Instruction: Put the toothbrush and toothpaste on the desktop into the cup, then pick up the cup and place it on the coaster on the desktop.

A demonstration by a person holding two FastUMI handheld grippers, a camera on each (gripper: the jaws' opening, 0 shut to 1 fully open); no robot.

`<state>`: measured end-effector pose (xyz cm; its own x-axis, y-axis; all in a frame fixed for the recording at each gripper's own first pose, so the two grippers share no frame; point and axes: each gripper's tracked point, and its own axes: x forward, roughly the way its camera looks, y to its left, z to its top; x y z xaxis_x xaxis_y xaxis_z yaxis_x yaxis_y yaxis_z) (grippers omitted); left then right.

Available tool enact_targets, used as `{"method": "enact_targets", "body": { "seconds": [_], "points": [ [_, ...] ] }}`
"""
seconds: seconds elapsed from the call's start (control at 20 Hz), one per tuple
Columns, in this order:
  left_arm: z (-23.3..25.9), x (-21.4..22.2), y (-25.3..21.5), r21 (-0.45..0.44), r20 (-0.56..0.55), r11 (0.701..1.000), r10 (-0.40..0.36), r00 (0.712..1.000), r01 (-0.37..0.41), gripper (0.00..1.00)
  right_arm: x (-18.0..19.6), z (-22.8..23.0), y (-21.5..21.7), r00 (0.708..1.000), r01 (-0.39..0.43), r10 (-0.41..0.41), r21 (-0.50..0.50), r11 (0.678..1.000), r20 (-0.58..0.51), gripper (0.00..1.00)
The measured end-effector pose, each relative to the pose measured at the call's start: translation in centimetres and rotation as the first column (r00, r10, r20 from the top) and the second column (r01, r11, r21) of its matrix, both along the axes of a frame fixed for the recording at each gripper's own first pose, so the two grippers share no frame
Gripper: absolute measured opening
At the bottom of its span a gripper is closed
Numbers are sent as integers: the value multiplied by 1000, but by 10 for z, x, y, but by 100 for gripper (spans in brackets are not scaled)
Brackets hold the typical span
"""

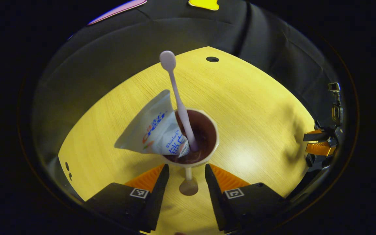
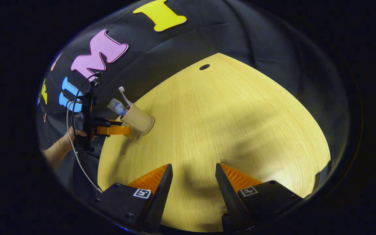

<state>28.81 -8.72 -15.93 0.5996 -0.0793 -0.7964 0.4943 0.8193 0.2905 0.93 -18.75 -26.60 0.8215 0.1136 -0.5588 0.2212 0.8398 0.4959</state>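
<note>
Left gripper view: cup (image 1: 193, 137) standing on the desk (image 1: 256, 124), toothbrush (image 1: 180, 101) and toothpaste (image 1: 155, 129) leaning inside.
Left gripper (image 1: 186, 178) jaws are gaping wide just short of the cup; right gripper (image 2: 194, 178) jaws are hanging open, empty, over bare desk near its front edge.

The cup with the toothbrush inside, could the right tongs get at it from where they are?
Probably yes: bare desktop lies between the open right tongs and the cup, though the left tongs already sit beside it.

Cups: one cup (image 1: 204, 130)
Toothbrushes: one toothbrush (image 1: 176, 94), in the cup
Toothpaste tubes: one toothpaste tube (image 1: 155, 129), in the cup
Coasters: one coaster (image 2: 149, 126), beneath the cup
Tabletop holes: one hole (image 1: 212, 59)
</note>
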Motion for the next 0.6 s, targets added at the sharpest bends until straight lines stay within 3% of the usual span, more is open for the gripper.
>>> {"method": "enact_targets", "body": {
  "seconds": [0.05, 0.6],
  "points": [
    [2, -4, -1, -6, 1, 1000, -11, 1000, 11, 73, 1, 1, 2, 1000, -3, 3, -2, 1000, 2, 82],
    [47, -53, 26, -49, 105, 999, 19, 994, -14, 73, 6, 22, 42, 998, -48, 49, -31, 998, 28, 82]
  ]
}}
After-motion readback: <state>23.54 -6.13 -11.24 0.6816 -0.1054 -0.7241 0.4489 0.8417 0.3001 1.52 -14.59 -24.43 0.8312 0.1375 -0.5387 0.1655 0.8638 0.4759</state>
